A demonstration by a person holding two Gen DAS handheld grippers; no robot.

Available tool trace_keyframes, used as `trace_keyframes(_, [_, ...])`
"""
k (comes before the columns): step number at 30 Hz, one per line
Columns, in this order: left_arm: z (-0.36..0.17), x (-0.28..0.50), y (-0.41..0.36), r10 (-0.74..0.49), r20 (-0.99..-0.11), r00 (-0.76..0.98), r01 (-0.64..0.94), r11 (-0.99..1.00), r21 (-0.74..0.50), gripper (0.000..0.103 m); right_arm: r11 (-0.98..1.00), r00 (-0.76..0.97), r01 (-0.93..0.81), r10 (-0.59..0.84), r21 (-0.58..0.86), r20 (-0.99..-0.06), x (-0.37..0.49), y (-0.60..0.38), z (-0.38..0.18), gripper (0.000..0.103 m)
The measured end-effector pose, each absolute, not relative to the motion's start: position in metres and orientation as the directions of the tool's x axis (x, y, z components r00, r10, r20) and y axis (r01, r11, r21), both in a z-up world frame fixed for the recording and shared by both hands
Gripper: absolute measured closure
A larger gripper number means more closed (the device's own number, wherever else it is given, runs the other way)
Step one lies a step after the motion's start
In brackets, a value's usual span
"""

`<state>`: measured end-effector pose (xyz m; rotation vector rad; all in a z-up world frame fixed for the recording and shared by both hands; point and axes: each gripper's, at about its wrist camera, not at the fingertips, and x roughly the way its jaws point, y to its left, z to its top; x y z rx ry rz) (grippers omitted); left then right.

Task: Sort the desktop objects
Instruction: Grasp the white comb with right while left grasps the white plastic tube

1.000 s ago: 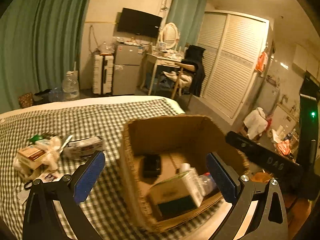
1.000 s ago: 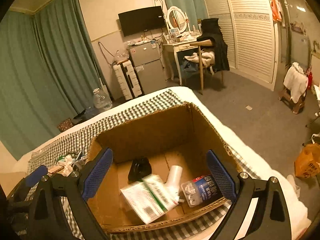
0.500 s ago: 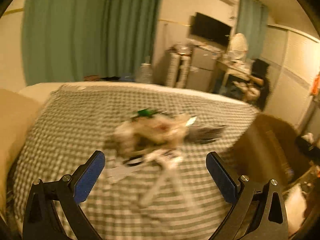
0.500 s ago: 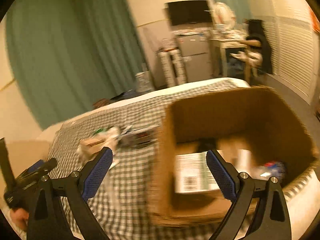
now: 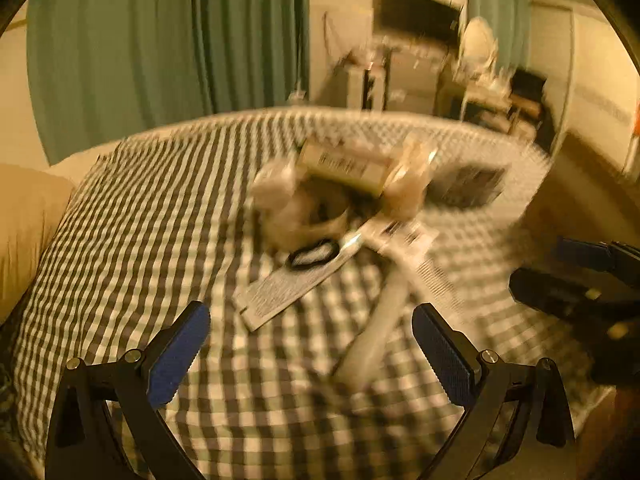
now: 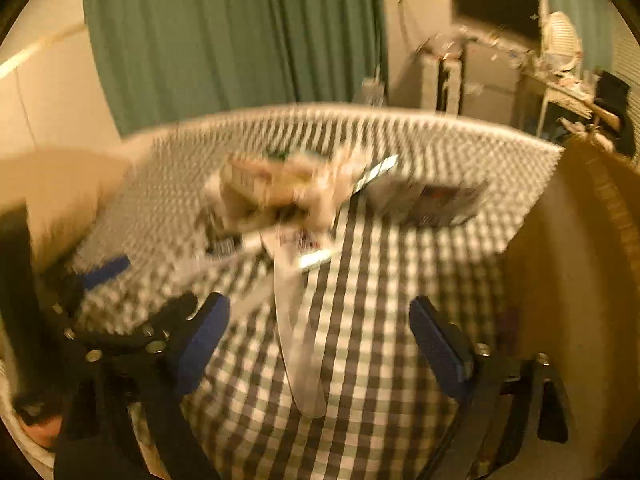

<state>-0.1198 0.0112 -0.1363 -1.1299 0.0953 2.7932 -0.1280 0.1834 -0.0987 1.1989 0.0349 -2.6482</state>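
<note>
Now both grippers point down at the blurred heap of small boxes and papers (image 5: 340,184) on the green-and-white checked cloth (image 5: 160,208). Nearer than that heap, the left gripper (image 5: 312,352) stands spread and empty; the right gripper (image 6: 320,344), also empty, is closing.

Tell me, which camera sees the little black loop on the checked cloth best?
The left wrist view: the black loop lies unhidden on a printed sheet there, only slightly blurred. The right wrist view is smeared, so I can't pick it out.
</note>
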Motion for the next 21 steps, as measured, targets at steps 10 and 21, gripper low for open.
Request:
trace_keyframes(10, [-0.151, -0.139, -0.044, 0.147, -0.721, -0.677, 0.047, -0.969, -0.241, 0.000, -0.969, -0.487, 0.217, -0.212, 0.118, -0.848, -0.162, 0.174, -0.157, 0.035])
trace_keyframes(21, [-0.154, -0.136, -0.003, 0.272, -0.720, -0.639, -0.152, -0.962, -0.228, 0.000, -0.978, -0.513, 0.208, -0.134, 0.028, -0.848, -0.147, 0.186, -0.147, 0.077])
